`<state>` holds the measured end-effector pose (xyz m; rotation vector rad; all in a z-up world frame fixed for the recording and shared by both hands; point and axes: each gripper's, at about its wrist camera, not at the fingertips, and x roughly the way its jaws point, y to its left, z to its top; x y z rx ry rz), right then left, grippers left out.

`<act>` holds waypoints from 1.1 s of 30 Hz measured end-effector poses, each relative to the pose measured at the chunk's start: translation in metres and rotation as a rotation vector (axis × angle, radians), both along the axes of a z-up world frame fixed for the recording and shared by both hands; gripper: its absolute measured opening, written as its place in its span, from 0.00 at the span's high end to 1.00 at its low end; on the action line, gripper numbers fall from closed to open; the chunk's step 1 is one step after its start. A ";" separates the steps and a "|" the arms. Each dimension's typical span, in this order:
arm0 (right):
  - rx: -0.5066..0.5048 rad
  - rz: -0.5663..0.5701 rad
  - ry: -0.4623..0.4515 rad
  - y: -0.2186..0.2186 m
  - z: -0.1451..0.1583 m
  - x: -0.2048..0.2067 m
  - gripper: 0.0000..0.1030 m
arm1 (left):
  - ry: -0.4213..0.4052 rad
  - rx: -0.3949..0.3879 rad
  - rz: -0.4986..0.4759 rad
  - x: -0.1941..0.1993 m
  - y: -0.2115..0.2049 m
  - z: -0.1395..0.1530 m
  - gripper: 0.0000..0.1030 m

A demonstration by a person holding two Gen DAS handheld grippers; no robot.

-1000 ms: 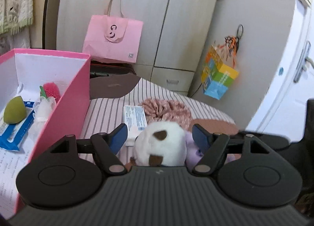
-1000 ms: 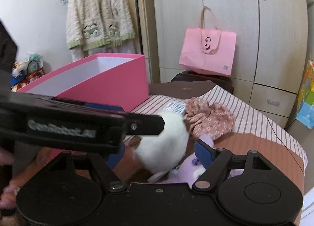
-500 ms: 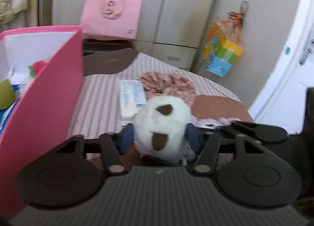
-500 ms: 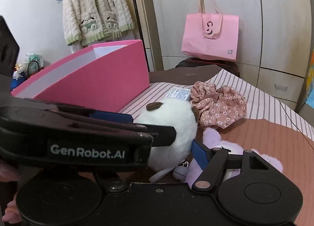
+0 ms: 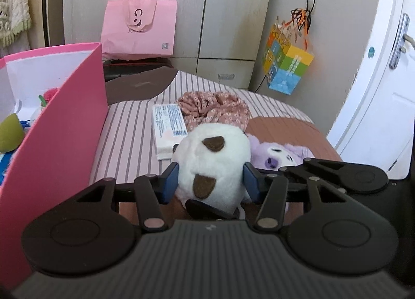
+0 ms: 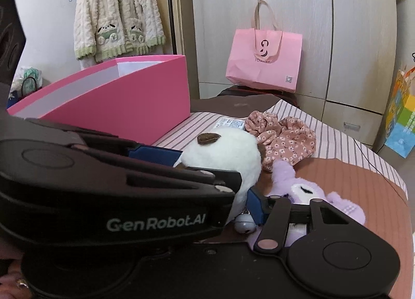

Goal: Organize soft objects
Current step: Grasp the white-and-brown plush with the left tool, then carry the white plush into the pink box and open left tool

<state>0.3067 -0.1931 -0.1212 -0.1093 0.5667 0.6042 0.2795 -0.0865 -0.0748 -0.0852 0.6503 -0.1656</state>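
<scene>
A bed (image 5: pixel 129 127) with a pink-and-grey striped cover and plain brown patches carries everything. On it sit a tall pink box (image 5: pixel 64 117) at the left, a flat white packet (image 5: pixel 167 127) printed in blue, a floral pink scrunchie (image 5: pixel 215 108) touching the packet, and a purple plush toy (image 5: pixel 275 155) on the brown patch beside a white plush toy (image 5: pixel 215 166).

A home bedroom.
Tall pale wooden wardrobe (image 6: pixel 293 26), cream knitted cardigan (image 6: pixel 116 11) hanging up, striped pink bedspread (image 5: pixel 129 138).
</scene>
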 end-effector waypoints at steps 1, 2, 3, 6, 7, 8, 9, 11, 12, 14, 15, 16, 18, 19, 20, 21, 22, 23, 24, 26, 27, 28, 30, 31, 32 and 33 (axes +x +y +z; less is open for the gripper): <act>0.007 0.001 0.008 -0.001 0.000 -0.002 0.41 | 0.007 0.005 0.002 -0.002 -0.001 0.001 0.50; 0.013 -0.001 0.015 -0.001 0.001 -0.005 0.41 | 0.009 0.009 0.000 -0.006 -0.001 0.002 0.50; 0.020 -0.005 0.019 -0.002 0.002 -0.008 0.41 | 0.010 0.012 -0.003 -0.009 -0.002 0.004 0.50; 0.031 -0.015 0.017 -0.003 0.005 -0.018 0.41 | 0.002 0.024 -0.010 -0.019 -0.003 0.010 0.50; 0.026 -0.018 0.007 -0.001 0.007 -0.023 0.41 | -0.007 0.028 -0.010 -0.023 -0.003 0.012 0.50; 0.024 -0.021 -0.005 0.000 0.008 -0.027 0.40 | -0.013 0.030 -0.009 -0.026 -0.003 0.013 0.51; 0.027 -0.025 -0.008 0.001 0.009 -0.030 0.40 | -0.018 0.030 -0.009 -0.030 -0.003 0.015 0.51; 0.034 -0.029 -0.011 0.002 0.011 -0.037 0.40 | -0.022 0.032 -0.014 -0.037 -0.002 0.016 0.51; 0.030 -0.030 -0.017 0.003 0.012 -0.041 0.40 | -0.023 0.032 -0.016 -0.040 -0.002 0.017 0.51; 0.029 -0.031 -0.019 0.003 0.013 -0.046 0.40 | -0.023 0.036 -0.021 -0.048 0.000 0.018 0.51; 0.032 -0.032 -0.017 0.004 0.014 -0.050 0.40 | -0.018 0.041 -0.028 -0.050 0.000 0.019 0.51; 0.034 -0.034 -0.015 0.004 0.014 -0.054 0.40 | -0.010 0.050 -0.038 -0.053 0.001 0.020 0.52; 0.035 -0.043 -0.005 0.005 0.014 -0.063 0.40 | 0.006 0.056 -0.063 -0.061 0.001 0.022 0.52; 0.035 -0.055 -0.002 0.005 0.014 -0.068 0.40 | 0.010 0.055 -0.072 -0.064 0.000 0.022 0.52; 0.041 -0.069 -0.003 0.003 0.014 -0.073 0.40 | 0.009 0.064 -0.079 -0.069 -0.001 0.023 0.52; 0.058 -0.081 -0.005 0.003 0.014 -0.080 0.40 | 0.008 0.076 -0.082 -0.074 -0.002 0.025 0.52; 0.073 -0.085 -0.002 0.002 0.014 -0.084 0.40 | 0.013 0.081 -0.082 -0.079 -0.002 0.026 0.52; 0.085 -0.088 0.008 0.001 0.015 -0.088 0.40 | 0.021 0.079 -0.083 -0.082 -0.002 0.026 0.52; 0.087 -0.088 0.020 0.001 0.015 -0.091 0.40 | 0.032 0.069 -0.088 -0.086 0.000 0.026 0.52; 0.056 -0.083 0.021 0.003 0.016 -0.101 0.40 | 0.043 0.051 -0.100 -0.093 0.003 0.027 0.52; 0.033 -0.077 0.001 0.005 0.016 -0.107 0.40 | 0.050 0.047 -0.104 -0.097 0.004 0.026 0.52; 0.019 -0.071 -0.012 0.006 0.015 -0.114 0.40 | 0.058 0.050 -0.105 -0.102 0.004 0.025 0.51; 0.028 -0.074 0.002 0.005 0.011 -0.122 0.40 | 0.066 0.065 -0.109 -0.110 0.002 0.020 0.52; 0.039 -0.080 0.012 0.004 0.008 -0.126 0.40 | 0.071 0.067 -0.112 -0.114 0.003 0.019 0.52; 0.044 -0.084 0.015 0.004 0.007 -0.129 0.40 | 0.074 0.068 -0.116 -0.118 0.004 0.018 0.51; 0.040 -0.087 0.014 0.006 0.006 -0.134 0.40 | 0.078 0.066 -0.119 -0.122 0.005 0.018 0.51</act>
